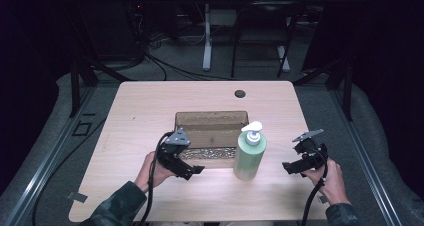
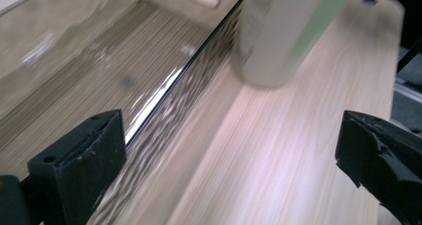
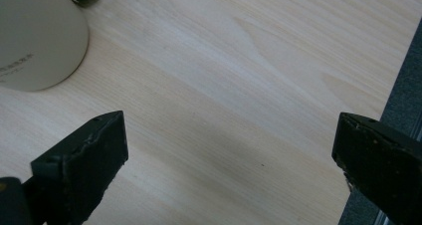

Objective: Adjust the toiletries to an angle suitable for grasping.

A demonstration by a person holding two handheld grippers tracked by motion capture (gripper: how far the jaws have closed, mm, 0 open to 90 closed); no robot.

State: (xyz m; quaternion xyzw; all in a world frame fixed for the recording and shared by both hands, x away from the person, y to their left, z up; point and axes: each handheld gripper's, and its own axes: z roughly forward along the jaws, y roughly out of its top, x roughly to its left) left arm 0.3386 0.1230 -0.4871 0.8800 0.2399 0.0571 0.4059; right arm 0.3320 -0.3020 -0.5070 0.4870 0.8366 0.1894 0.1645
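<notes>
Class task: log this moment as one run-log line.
left gripper: open, beside tray | right gripper: open, empty | pump bottle: upright on table, between grippers, untouched

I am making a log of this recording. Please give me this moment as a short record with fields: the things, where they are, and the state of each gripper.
surface: wooden table
bottle: green pump bottle, upright, near the table's front
tray: clear box, behind and left of the bottle
left gripper: jaws open, empty, left of the bottle
right gripper: jaws open, empty, right of the bottle
contact: neither gripper touches the bottle
</notes>
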